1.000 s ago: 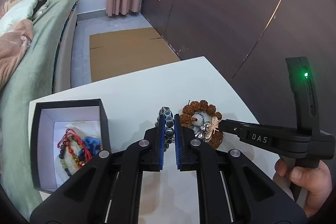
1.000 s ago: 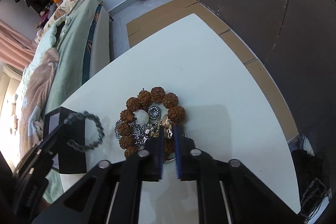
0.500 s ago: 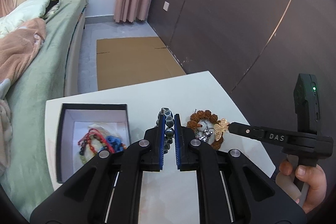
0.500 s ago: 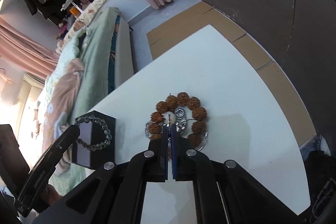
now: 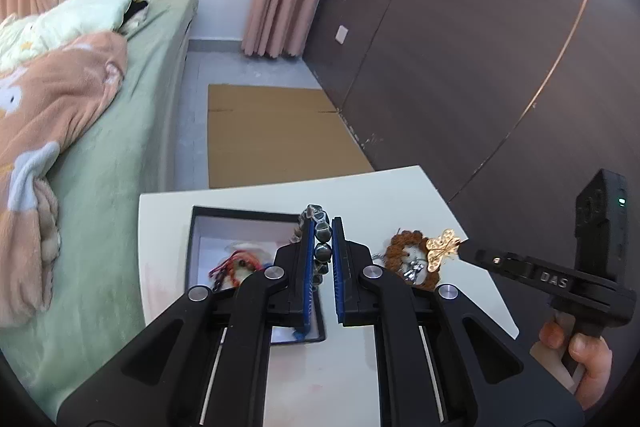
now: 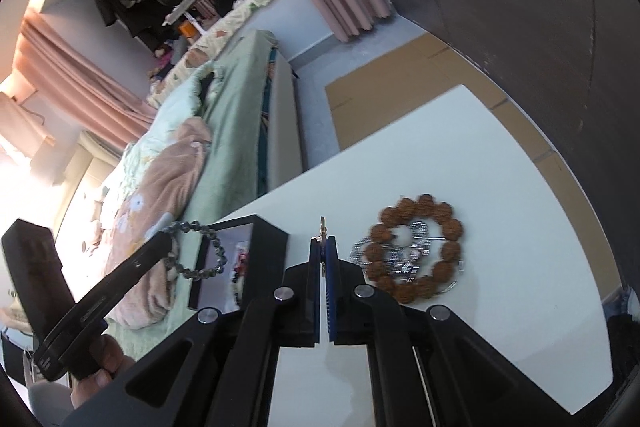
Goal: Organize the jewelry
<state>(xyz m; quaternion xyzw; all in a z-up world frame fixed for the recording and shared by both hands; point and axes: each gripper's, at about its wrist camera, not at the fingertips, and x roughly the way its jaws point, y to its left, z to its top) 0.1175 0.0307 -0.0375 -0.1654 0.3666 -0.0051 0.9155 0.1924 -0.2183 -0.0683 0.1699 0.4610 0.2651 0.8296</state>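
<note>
Both grippers lifted over the white worktop (image 5: 360,195), each pinching a piece of jewelry.

The black box (image 5: 192,251) sits at the worktop's left edge with red cord bracelets (image 5: 236,263) inside; the brown seed bracelet (image 6: 420,247) lies flat to its right around silver chain. Tilted downward, the left gripper (image 5: 322,227) clamps a grey bead bracelet (image 6: 200,251) above the box. The right gripper (image 6: 323,247), angled likewise, is closed on a gold butterfly pendant (image 5: 442,247).

Soft daylight, window glare blown out at left, fisheye-bent edges, slight motion blur.
</note>
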